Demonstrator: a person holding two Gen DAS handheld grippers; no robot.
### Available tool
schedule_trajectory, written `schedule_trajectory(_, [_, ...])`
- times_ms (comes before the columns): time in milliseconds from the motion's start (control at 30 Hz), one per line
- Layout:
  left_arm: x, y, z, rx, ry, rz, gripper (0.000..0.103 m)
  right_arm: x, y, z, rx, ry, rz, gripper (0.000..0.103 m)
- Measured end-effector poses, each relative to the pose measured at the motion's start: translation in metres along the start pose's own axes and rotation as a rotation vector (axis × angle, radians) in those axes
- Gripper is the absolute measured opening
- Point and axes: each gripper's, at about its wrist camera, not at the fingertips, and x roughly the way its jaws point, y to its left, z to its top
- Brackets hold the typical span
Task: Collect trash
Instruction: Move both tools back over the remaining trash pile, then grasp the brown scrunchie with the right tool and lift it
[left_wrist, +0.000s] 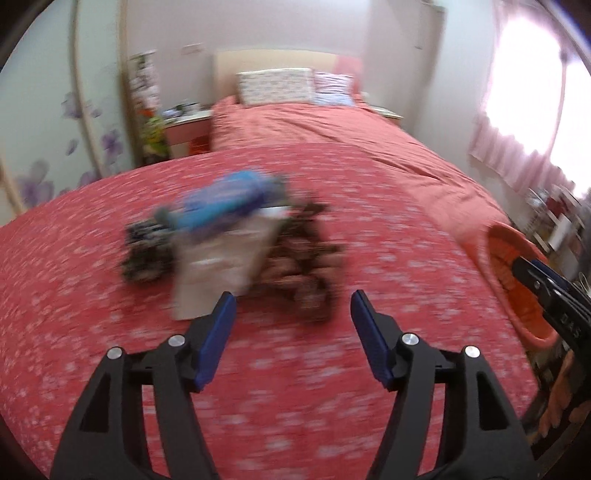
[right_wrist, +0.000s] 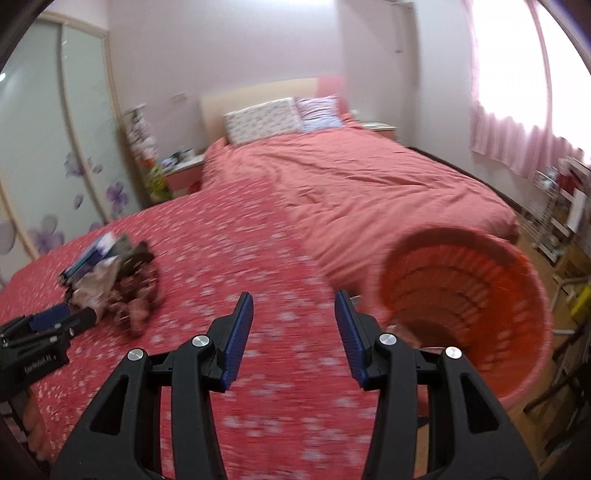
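A blurred pile of trash (left_wrist: 229, 243) lies on the red flowered bedspread (left_wrist: 110, 332): a blue packet (left_wrist: 225, 203), a pale paper bag (left_wrist: 218, 269) and dark crumpled wrappers (left_wrist: 306, 266). My left gripper (left_wrist: 291, 310) is open and empty just in front of the pile. The pile also shows at the left of the right wrist view (right_wrist: 114, 280), with the left gripper (right_wrist: 62, 317) beside it. My right gripper (right_wrist: 293, 306) is open and empty over the bedspread, left of an orange waste basket (right_wrist: 524, 295) at the bed's right edge. The basket (left_wrist: 513, 280) shows in the left wrist view too.
The pink bed (right_wrist: 369, 184) stretches back to pillows (right_wrist: 262, 120) and a headboard. A nightstand (right_wrist: 181, 170) and a flowered wardrobe door (right_wrist: 48, 147) stand at the left. A curtained window (right_wrist: 517, 110) and a cluttered rack (right_wrist: 561, 206) are at the right.
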Motion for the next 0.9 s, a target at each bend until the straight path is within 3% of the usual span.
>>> schedule_trajectory(167, [-0.002, 0.071, -0.006, -0.108, 0.007, 0.084, 0.065, 0.022, 0.046, 0.001, -0.044, 0.045, 0.074, 0.047])
schedule_trajectory(333, [-0.003, 0.115, -0.01, -0.188, 0.014, 0.11, 0.065, 0.04, 0.088, 0.0, -0.082, 0.075, 0.118, 0.047])
schedule_trajectory(567, [-0.002, 0.133, -0.016, -0.213, 0.013, 0.114, 0.065, 0.072, 0.13, 0.001, -0.117, 0.122, 0.135, 0.047])
schedule_trajectory(800, [0.002, 0.147, -0.022, -0.231, 0.023, 0.104, 0.065, 0.097, 0.142, -0.005, -0.119, 0.196, 0.098, 0.047])
schedule_trajectory(867, [0.003, 0.148, -0.022, -0.233, 0.024, 0.102, 0.065, 0.103, 0.143, -0.006, -0.116, 0.225, 0.095, 0.044])
schedule_trajectory(900, [0.004, 0.148, -0.022, -0.233, 0.024, 0.102, 0.065, 0.104, 0.141, -0.007, -0.107, 0.233, 0.103, 0.037])
